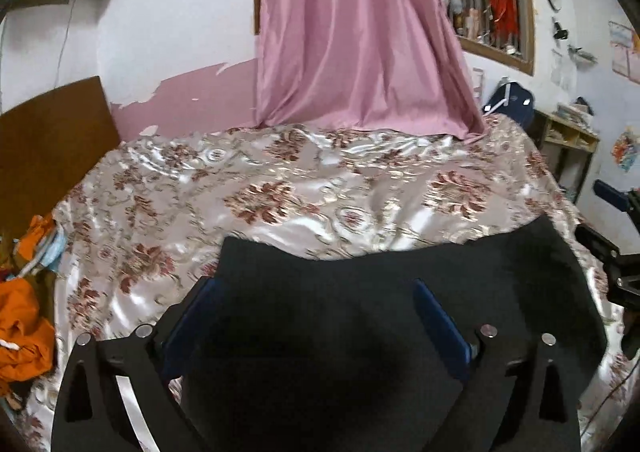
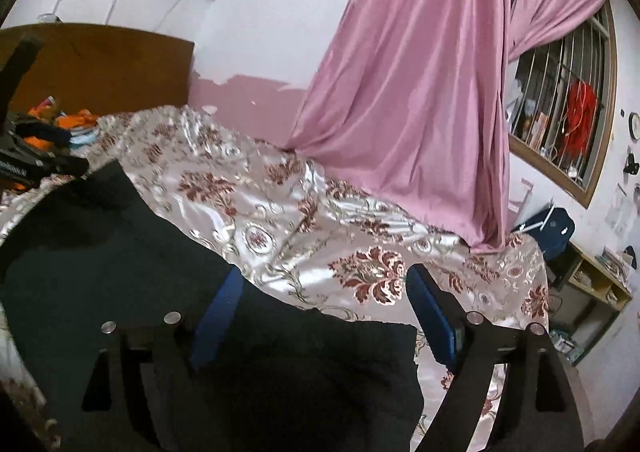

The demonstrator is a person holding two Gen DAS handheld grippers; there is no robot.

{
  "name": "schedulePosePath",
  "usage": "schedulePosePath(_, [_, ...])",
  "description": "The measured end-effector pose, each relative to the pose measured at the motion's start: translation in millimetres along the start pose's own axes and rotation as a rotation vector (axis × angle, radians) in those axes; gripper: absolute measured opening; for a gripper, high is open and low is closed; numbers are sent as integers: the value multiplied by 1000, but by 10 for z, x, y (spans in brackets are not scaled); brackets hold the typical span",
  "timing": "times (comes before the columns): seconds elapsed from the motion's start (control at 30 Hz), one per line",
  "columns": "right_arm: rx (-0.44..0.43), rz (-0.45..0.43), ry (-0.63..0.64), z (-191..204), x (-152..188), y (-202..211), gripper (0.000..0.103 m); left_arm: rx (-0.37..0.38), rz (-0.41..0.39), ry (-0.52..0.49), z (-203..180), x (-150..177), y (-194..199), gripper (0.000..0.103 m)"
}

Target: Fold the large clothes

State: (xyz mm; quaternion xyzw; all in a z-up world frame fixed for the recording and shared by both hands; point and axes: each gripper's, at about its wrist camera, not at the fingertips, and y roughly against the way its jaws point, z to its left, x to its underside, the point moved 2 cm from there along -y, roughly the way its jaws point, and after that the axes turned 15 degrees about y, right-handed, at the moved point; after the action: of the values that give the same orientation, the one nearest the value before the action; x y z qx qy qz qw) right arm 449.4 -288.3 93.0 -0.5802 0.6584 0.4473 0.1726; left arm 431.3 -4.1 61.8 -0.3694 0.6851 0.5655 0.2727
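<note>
Black garment [image 1: 380, 292] spread flat on floral satin bedspread [image 1: 280, 188], near edge of bed; far hem roughly straight in left wrist view, one corner toward right side. Same garment [image 2: 120, 244] in right wrist view, running diagonally from upper left to lower centre, right edge ending just beside right-hand pad.

Left gripper [image 1: 316, 316]: blue pads wide apart, nothing between them, poised over garment's middle-left area; contact w/ cloth cannot be told. Right gripper [image 2: 324, 304]: likewise spread wide, holding nothing, over garment's right corner/edge; left pad above black cloth, right pad above bedspread.

Step in hand, as judged: approach for first grasp before a fold. To do well:
- Lower each gripper onto a matching edge/corner, not mid-panel; mid-panel pinch likely to bunch cloth.
- Right gripper already straddling edge — good spot; close on one layer only, avoid catching slippery satin beneath.
- Left gripper prob. needs shift toward its own side's edge for symmetry.
- Lift both together, keep cloth taut betw. grippers, carry over in one arc, lay down edge-to-edge.

Risks: satin cover sliding or wrinkling w/ garment; dark cloth hiding seams and layer count, so edge position hard to read.

Background: pink curtain [image 1: 352, 36] hanging to bed's far side; orange clothes [image 1: 24, 316] heaped at left, well apart from work area; barred window [image 2: 560, 112] at right.
</note>
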Motion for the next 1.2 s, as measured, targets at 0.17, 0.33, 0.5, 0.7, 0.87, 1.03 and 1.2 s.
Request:
schedulePosePath(0.17, [-116, 19, -122, 96, 202, 159, 89, 82, 67, -14, -110, 442, 50, 100])
schedulePosePath(0.33, [-265, 121, -202, 361, 648, -50, 89, 90, 155, -80, -214, 850, -173, 100])
schedulePosePath(0.5, [-249, 192, -176, 518, 935, -380, 89, 20, 112, -139, -258, 849, -425, 101])
schedulePosePath(0.7, [-195, 266, -174, 361, 855, -876, 89, -43, 99, -116, -226, 597, -808, 103])
schedulePosePath(0.87, [-159, 324, -159, 262, 816, -1298, 89, -111, 85, -80, -77, 406, -1098, 103])
schedulePosePath(1.03, [-153, 338, -182, 182, 806, -1527, 89, -159, 79, -37, 100, 280, -1346, 103])
schedulePosePath(1.2, [-175, 321, -240, 159, 899, -1651, 89, -114, 138, 28, 203, 254, -1589, 103])
